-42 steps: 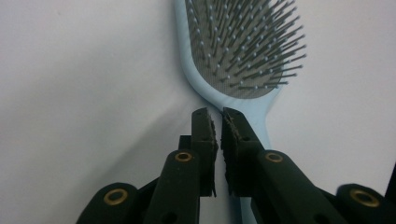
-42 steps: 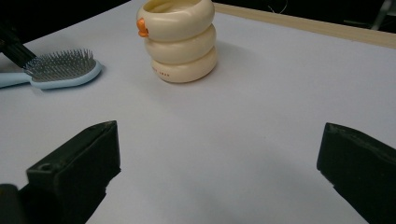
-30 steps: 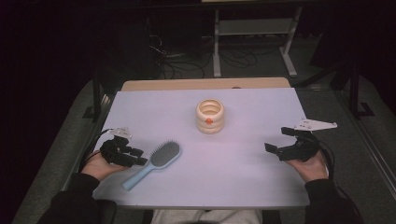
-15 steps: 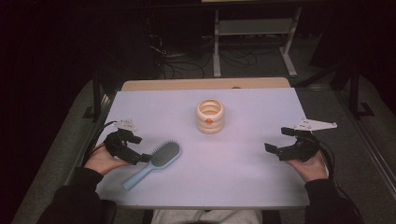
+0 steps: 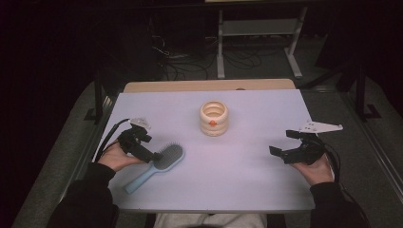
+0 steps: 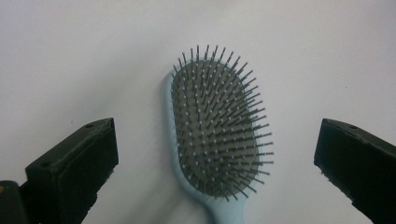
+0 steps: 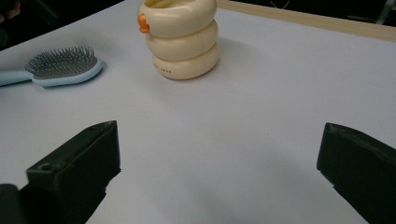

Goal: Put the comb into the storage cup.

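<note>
Left gripper (image 5: 151,155) sits at the left side of the table (image 5: 247,190), jaws spread wide and empty; they have just been opening, and nothing is clamped between them now. The hairbrush (image 5: 159,165), light blue handle with a dark bristle pad facing up, lies flat on the table just beside that gripper, head pointing toward the middle of the table and handle toward the person's near-left edge. In the left gripper view the hairbrush (image 6: 217,130) lies between the two black jaws but well clear of both pads, handle running out the bottom of the frame. Reads as the release step: brush set down, grip let go, hand easing off. Right gripper (image 5: 280,148) is over the right side of the table, jaws also wide with nothing in them, aimed toward the centre. The cream ringed pot (image 5: 214,118), three stacked bulges with a small orange knob on its side, stands upright at table centre, well apart from both grippers and from the brush; the right gripper view shows the same pot (image 7: 180,35) ahead with the hairbrush (image 7: 60,67) off to its side. Next move, probably: either clear the left hand away, or re-approach the handle, which means lining the jaws across the narrow handle rather than the bristled head, since the bristles give a poor hold.
</note>
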Motion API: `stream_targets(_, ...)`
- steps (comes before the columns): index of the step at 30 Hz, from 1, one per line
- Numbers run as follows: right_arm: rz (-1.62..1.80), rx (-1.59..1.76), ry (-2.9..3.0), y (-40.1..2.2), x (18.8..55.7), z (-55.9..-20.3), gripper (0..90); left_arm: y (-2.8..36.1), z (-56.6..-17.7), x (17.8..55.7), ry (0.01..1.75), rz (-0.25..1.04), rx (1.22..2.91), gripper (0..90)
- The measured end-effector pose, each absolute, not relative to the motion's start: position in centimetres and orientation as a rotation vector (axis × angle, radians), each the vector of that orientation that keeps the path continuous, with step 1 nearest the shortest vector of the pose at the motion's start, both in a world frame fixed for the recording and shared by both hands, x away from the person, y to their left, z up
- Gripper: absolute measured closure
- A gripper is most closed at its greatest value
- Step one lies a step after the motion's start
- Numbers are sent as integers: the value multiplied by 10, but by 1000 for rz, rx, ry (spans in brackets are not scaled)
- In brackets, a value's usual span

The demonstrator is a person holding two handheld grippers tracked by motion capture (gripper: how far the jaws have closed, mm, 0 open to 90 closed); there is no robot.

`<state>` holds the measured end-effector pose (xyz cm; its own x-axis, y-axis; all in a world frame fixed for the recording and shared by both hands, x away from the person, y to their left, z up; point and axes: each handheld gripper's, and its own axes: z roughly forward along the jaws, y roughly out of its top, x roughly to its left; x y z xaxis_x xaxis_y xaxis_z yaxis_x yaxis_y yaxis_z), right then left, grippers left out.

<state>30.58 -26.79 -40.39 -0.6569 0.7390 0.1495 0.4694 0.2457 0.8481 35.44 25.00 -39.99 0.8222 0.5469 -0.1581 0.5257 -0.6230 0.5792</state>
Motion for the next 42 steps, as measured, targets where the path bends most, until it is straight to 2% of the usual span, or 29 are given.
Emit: stream_targets(42,1363,1116,2251,-267,306,-404,0,211,-441,366,769,28,2485,0)
